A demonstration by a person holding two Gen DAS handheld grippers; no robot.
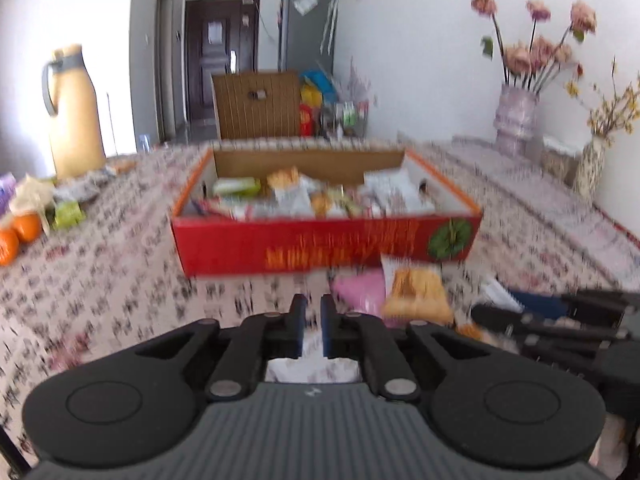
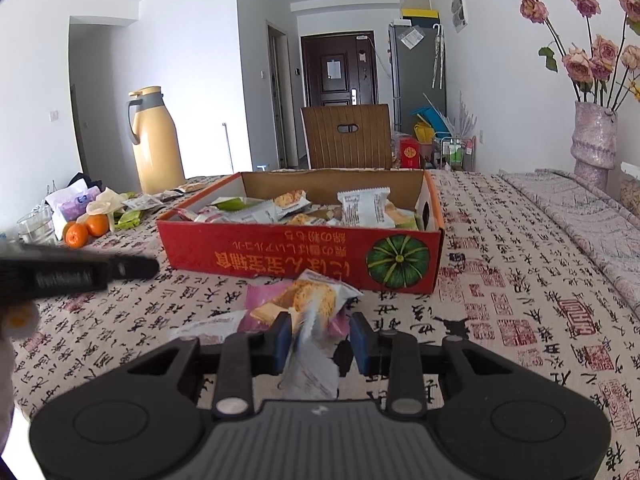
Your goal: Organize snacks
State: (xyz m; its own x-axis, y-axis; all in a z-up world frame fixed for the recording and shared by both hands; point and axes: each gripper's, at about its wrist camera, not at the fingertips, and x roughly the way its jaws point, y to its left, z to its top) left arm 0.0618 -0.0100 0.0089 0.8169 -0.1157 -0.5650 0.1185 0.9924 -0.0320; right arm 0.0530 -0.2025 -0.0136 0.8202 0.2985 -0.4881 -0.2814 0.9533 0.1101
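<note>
Snacks fill the red box (image 2: 300, 256) straight ahead of both tools. Left gripper (image 1: 313, 308) is nearly clenched, holding nothing, with loose packets ahead to its right. Right gripper (image 2: 322, 334) has a biscuit packet (image 2: 308, 304) between its parted fingers, long axis pointing toward the box; whether it is pinched I cannot tell. The right hand seems nearer.

bright, even daylight with soft shadows; the left wrist view is smeared by motion blur (the right is sharp), both bowed with dark corners.
</note>
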